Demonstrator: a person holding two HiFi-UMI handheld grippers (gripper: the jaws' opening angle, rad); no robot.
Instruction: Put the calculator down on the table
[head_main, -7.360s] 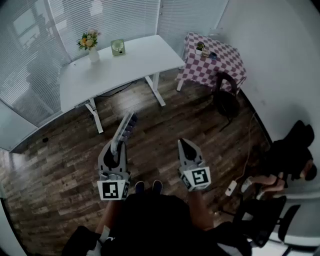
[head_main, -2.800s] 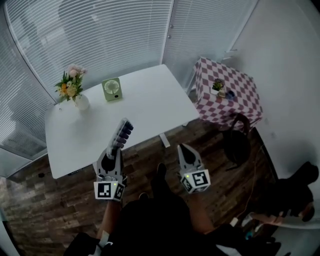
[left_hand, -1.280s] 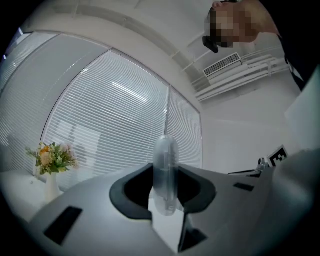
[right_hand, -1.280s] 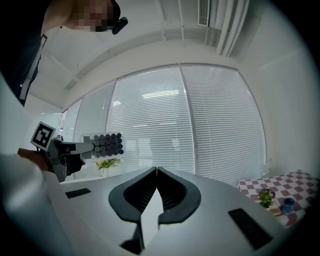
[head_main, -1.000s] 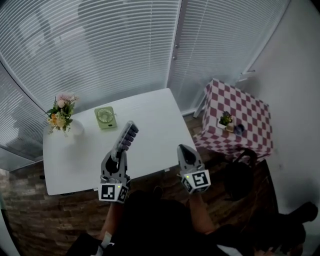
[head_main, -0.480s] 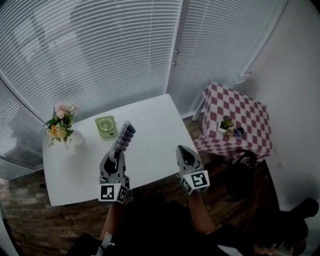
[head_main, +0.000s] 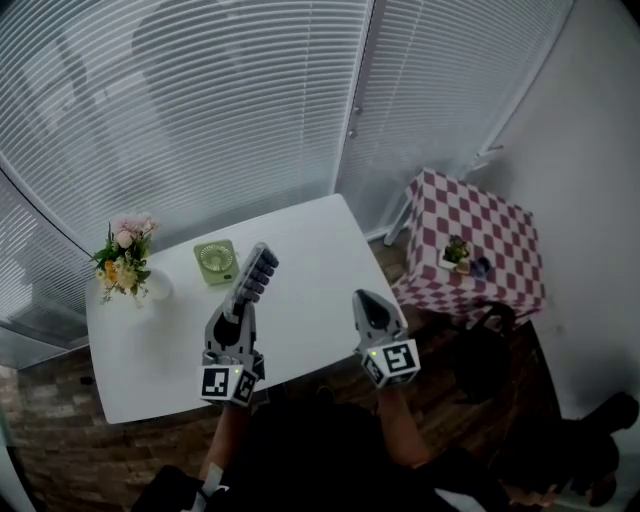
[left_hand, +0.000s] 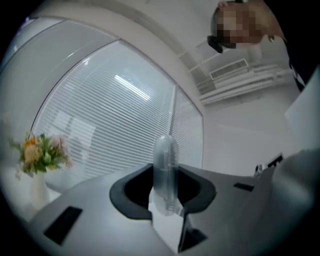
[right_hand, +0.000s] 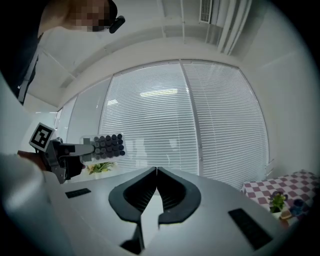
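My left gripper (head_main: 237, 310) is shut on the near end of a grey calculator (head_main: 253, 279) with dark round keys. The calculator sticks out ahead of the jaws, held above the white table (head_main: 310, 250). In the left gripper view the calculator (left_hand: 165, 172) shows edge-on, clamped upright between the jaws. My right gripper (head_main: 363, 298) hangs to the right over the table's near edge, jaws shut with nothing in them. From the right gripper view, whose own gripper (right_hand: 156, 171) is closed, the calculator (right_hand: 106, 145) shows its key side at the left.
A vase of flowers (head_main: 127, 268) and a small green fan (head_main: 215, 260) stand at the table's far left. A table with a pink checked cloth (head_main: 495, 225) carries a little plant at the right. Window blinds (head_main: 200, 110) run behind; a dark bag (head_main: 485, 350) lies on the wooden floor.
The person has stepped closer to the white table, so both grippers now reach further over it. The left gripper still holds the calculator; the right stays shut.
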